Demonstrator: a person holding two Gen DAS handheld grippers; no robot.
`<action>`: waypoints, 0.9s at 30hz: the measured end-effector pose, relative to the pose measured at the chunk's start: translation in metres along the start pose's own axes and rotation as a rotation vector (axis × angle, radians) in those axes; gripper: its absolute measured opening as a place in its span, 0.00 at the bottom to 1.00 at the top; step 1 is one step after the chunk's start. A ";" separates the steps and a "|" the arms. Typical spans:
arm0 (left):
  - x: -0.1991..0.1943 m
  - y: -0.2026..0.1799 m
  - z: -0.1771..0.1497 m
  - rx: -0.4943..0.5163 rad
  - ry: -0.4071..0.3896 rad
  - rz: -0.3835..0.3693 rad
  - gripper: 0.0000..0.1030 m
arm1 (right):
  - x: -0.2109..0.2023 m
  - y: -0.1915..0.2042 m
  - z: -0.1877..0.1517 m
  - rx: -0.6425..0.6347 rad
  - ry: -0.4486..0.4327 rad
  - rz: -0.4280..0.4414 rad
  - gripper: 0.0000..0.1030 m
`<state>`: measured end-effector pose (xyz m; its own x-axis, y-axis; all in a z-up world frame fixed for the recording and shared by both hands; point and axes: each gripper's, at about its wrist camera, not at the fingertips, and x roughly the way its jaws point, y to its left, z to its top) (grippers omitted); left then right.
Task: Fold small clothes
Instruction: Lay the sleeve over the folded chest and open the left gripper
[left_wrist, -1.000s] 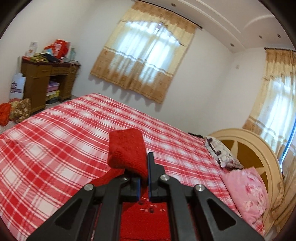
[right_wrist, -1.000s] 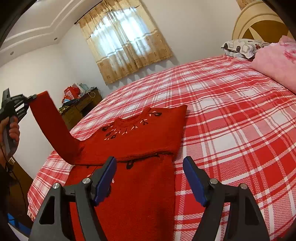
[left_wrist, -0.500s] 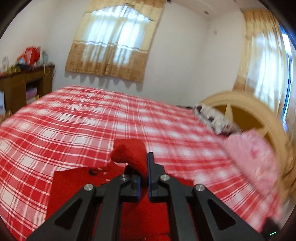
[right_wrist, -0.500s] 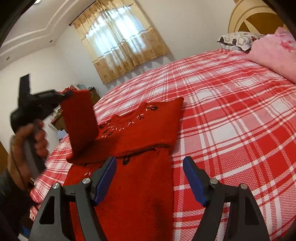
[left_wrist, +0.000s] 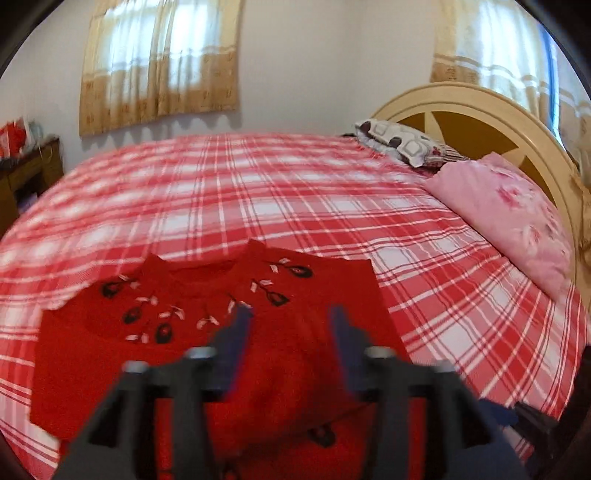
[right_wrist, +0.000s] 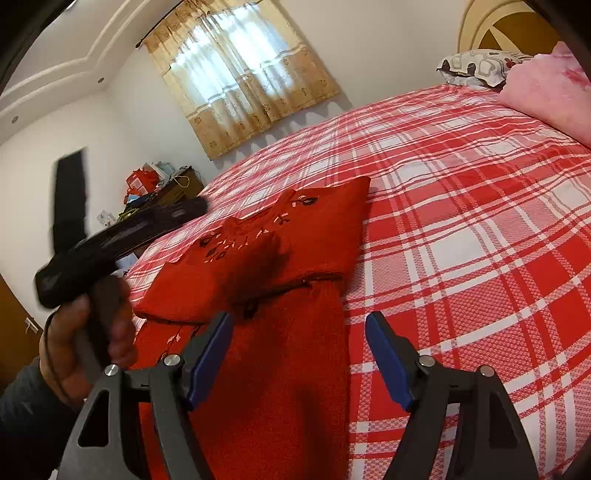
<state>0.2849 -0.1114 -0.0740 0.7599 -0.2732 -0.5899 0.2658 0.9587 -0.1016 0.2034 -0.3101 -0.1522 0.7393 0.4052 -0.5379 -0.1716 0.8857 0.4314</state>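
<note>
Each wrist view looks forward and down past its claw, close over the bed (left_wrist: 332, 206), sharing the red sweater (right_wrist: 295, 236).

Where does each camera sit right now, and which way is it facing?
Left wrist: rides the left gripper, looking down its open fingers over the red sweater toward the headboard; only the jaws show, which have just been opening with nothing between them.
Right wrist: rides the right gripper, open, above the sweater's lower half, facing the curtained window; the person's left hand gripping the other tool shows at left.
Shared: sweater, plaid bedspread, pink pillow, window.
</note>
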 end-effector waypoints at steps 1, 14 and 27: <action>-0.014 0.004 -0.005 0.023 -0.032 -0.002 0.66 | 0.001 0.000 0.000 -0.002 0.000 -0.001 0.73; -0.076 0.151 -0.098 0.037 0.055 0.364 0.76 | 0.003 0.008 -0.007 -0.041 -0.003 -0.039 0.73; -0.042 0.183 -0.105 -0.125 0.141 0.305 0.76 | 0.002 0.001 -0.009 -0.008 -0.019 -0.070 0.73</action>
<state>0.2394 0.0844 -0.1515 0.7016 0.0323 -0.7119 -0.0419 0.9991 0.0040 0.1987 -0.3061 -0.1593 0.7619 0.3376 -0.5528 -0.1237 0.9136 0.3874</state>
